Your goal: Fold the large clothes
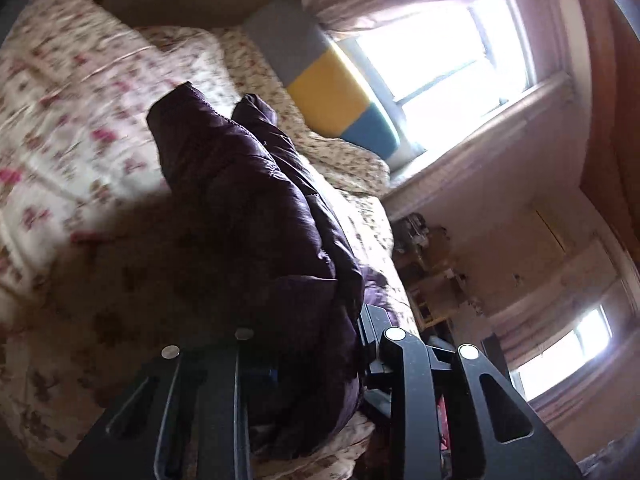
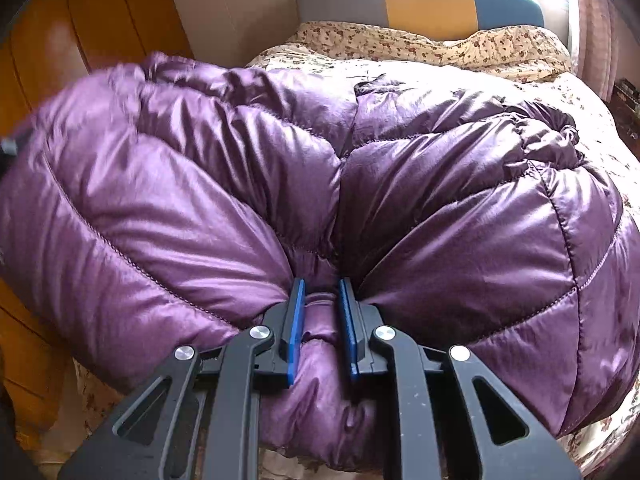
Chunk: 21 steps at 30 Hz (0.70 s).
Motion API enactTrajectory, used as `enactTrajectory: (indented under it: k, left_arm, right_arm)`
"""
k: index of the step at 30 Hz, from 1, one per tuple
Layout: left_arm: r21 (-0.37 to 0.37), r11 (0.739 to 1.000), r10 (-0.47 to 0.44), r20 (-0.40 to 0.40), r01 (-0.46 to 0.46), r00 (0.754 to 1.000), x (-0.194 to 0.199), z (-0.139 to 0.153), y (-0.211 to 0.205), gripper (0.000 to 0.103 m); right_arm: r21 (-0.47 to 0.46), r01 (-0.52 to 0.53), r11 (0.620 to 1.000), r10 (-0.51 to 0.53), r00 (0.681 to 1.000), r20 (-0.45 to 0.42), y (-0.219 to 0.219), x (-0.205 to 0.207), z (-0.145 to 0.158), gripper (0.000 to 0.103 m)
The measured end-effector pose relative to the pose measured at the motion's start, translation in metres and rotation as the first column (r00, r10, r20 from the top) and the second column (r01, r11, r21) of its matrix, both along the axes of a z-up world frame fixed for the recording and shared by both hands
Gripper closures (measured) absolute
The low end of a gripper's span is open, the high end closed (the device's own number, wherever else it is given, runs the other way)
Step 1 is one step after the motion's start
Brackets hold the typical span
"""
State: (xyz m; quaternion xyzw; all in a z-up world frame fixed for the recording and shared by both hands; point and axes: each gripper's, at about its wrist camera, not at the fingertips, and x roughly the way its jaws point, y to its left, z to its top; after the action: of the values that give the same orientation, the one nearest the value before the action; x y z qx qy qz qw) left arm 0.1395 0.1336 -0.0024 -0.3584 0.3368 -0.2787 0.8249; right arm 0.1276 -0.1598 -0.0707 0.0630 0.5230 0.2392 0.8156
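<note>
A puffy purple quilted down jacket [image 2: 248,184] lies bunched on the floral bed [image 2: 424,68]. My right gripper [image 2: 322,292] is shut on a thick fold of the jacket's near edge, the blue pads [image 2: 295,332] pressing the fabric from both sides. In the left wrist view the same jacket [image 1: 256,216] looks dark and hangs lifted above the bedspread. My left gripper [image 1: 316,364] is shut on its lower edge, the fabric bulging between the black fingers and hiding the pads.
A grey, yellow and blue headboard [image 2: 424,0] stands at the bed's far end, under a bright window [image 1: 448,52]. Wooden wardrobe panels [image 2: 80,40] lie to the left. Cluttered shelves [image 1: 428,272] stand past the bed's edge.
</note>
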Motion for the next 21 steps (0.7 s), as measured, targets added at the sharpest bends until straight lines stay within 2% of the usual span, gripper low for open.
enactTrajectory:
  k: [5,13,21]
  left_arm:
    - [0.004,0.997,-0.078,0.045,0.078,0.996,0.016,0.022,-0.034,0.076]
    - [0.03,0.978,-0.21,0.057,0.209,0.976,0.044,0.032,-0.104,0.076]
    - [0.012,0.954,-0.301,0.033,0.301,0.953,0.064,0.026,-0.163,0.076]
  right_arm:
    - [0.003,-0.01,1.0,0.01,1.0,0.004,0.0,0.002,-0.003,0.088]
    - [0.054,-0.025,0.998,0.026,1.0,-0.018,-0.013,0.006,-0.004,0.088]
    - [0.114,-0.023,0.993,0.029,0.999,-0.046,-0.072,0.003,0.016,0.089]
